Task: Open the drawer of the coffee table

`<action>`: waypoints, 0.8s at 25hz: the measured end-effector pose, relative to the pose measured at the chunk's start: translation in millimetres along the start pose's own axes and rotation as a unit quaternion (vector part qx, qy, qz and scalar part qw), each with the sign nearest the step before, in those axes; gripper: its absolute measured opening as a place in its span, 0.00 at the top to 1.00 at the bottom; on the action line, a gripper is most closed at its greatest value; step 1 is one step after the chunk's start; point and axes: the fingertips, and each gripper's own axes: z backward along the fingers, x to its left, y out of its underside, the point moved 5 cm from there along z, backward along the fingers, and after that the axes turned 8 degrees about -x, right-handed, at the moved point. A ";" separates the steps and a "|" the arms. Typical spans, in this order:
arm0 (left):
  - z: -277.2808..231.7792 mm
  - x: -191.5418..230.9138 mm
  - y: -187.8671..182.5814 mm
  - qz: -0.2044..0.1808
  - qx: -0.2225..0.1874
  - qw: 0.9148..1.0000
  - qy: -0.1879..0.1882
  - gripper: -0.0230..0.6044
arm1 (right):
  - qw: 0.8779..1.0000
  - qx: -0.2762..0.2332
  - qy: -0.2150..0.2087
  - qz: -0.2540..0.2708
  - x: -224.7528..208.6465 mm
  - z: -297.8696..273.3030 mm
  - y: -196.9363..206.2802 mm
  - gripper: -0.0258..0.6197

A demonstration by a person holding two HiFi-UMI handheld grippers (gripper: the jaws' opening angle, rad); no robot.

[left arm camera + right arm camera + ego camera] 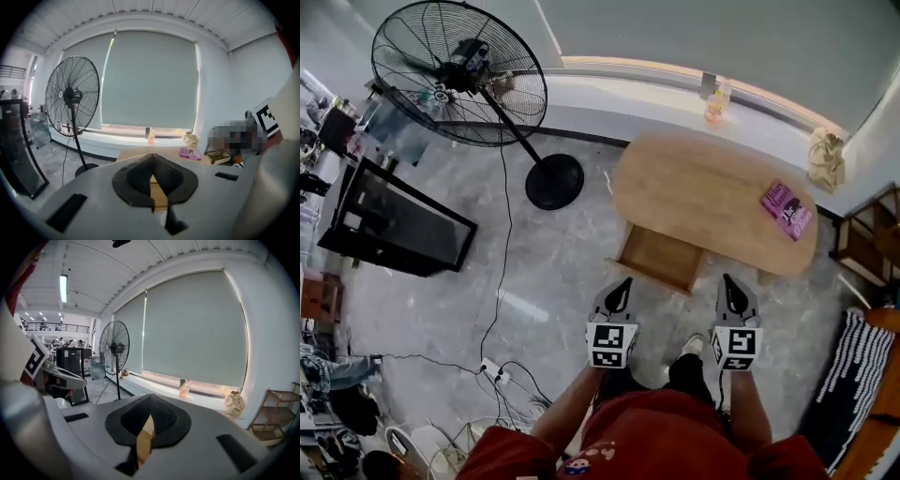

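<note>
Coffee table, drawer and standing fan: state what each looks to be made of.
Coffee table: light wood or wood veneer with a matte finish, going by its even tan top with no glare. Drawer: likely the same wood; its open inside shows a slightly deeper brown. Fan: probably black-painted metal, judging by the thin wire grille, slim pole and round base, though some parts may be plastic.

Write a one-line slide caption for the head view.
Coffee table with drawer pulled open; left gripper and right gripper shut and empty, short of it.

Matt wooden coffee table (703, 187), wooden drawer (661, 256)
</note>
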 end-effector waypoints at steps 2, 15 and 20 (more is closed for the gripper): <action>8.4 4.1 -19.7 -0.003 -0.014 1.000 -0.003 0.95 | 1.000 -0.010 0.003 0.004 -0.3 4.2 -20.9 0.97; 41.4 23.4 -128.5 -0.031 -0.099 0.994 -0.015 0.95 | 0.997 -0.066 -0.023 0.025 6.2 6.0 -132.5 0.97; 50.4 21.2 -167.1 -0.057 -0.162 0.985 -0.023 0.95 | 0.993 -0.114 -0.014 0.032 7.1 11.2 -167.2 0.97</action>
